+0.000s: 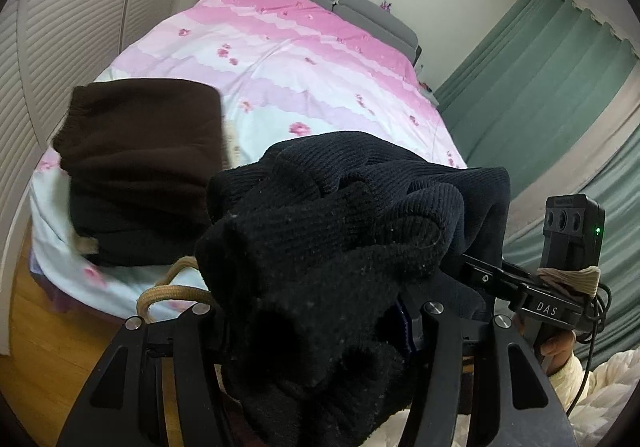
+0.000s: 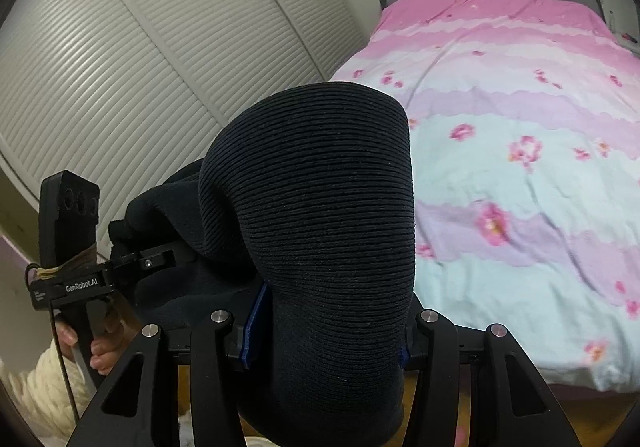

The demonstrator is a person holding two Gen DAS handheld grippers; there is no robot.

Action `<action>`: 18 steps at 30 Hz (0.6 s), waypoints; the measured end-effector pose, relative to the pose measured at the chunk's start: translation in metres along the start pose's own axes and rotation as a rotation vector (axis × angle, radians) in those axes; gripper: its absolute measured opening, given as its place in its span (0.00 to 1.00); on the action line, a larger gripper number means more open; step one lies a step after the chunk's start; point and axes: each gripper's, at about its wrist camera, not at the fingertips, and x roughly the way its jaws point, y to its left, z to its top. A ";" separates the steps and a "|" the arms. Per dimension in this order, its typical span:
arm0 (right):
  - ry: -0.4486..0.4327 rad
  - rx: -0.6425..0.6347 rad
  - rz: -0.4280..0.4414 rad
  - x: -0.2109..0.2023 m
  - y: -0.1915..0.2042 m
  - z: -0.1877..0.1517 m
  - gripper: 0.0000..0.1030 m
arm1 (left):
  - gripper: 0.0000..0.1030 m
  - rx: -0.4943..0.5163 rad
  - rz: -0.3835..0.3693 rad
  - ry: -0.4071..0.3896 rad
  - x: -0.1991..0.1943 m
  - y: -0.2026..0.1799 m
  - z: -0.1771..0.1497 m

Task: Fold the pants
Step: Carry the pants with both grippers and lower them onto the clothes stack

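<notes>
Pants [image 2: 320, 247], dark ribbed knit, bundled thick and carried in the air at the foot of the pink bed [image 2: 520, 175]! At ten o'clock in the left view, a folded brown stack [image 1: 140, 167] already sits done. Right gripper [image 2: 324, 339] clamps the fold, left gripper [image 1: 316, 331] pinches its bunched end. Setting down remains, I'd say.

Both wrist cameras close behind their claws, angled down, sharing the pink bed [image 1: 304, 59] ahead
</notes>
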 end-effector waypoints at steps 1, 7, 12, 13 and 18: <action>0.005 0.013 0.001 0.011 0.008 0.004 0.49 | 0.56 0.009 -0.001 0.005 -0.004 0.011 0.005; -0.001 0.056 0.008 0.066 0.054 0.022 0.49 | 0.56 0.040 -0.021 0.041 -0.019 0.083 0.041; -0.014 0.065 0.003 0.111 0.075 0.051 0.49 | 0.56 0.066 -0.039 0.070 -0.022 0.126 0.076; -0.013 0.065 0.002 0.120 0.078 0.061 0.49 | 0.56 0.065 -0.046 0.074 -0.021 0.133 0.082; -0.012 0.036 -0.017 0.151 0.104 0.087 0.49 | 0.57 0.061 -0.050 0.087 -0.005 0.163 0.118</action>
